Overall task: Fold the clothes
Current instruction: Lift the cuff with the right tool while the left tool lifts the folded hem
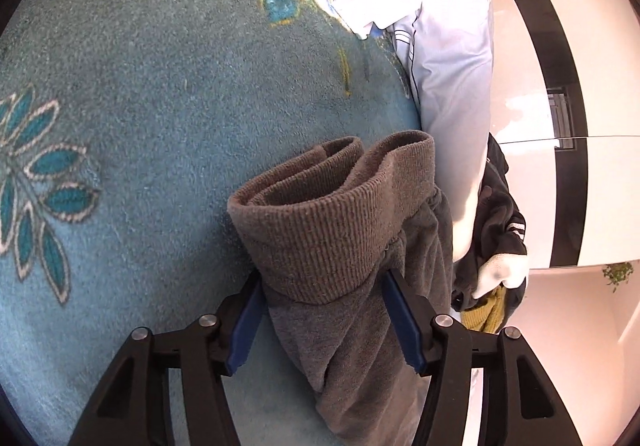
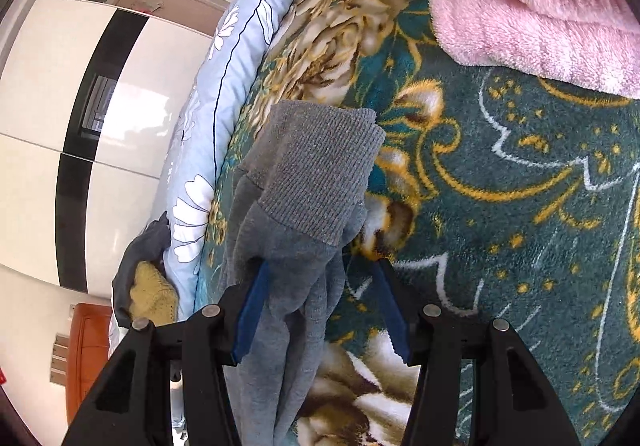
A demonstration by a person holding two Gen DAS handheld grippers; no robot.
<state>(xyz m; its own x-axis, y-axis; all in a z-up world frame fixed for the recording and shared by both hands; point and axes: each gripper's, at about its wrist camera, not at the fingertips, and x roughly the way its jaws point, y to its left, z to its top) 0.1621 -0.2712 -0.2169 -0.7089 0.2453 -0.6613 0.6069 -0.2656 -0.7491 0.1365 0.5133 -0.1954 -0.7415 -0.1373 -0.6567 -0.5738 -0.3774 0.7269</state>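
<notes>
I am looking along both grippers at a grey garment (image 1: 360, 306) lying on the flowered blanket (image 1: 140, 106), one ribbed cuff (image 1: 336, 222) pointing straight ahead of each. My left gripper (image 1: 324, 314) is standing open with the fabric filling the gap between its fingers. My right gripper (image 2: 320, 306) is open too, its cuff (image 2: 320, 174) nearer the left finger, long axis running forward, so neither hand seems closer.

both wrist views close above floral blanket (image 1: 120, 106), sharing grey garment (image 2: 312, 174)
</notes>
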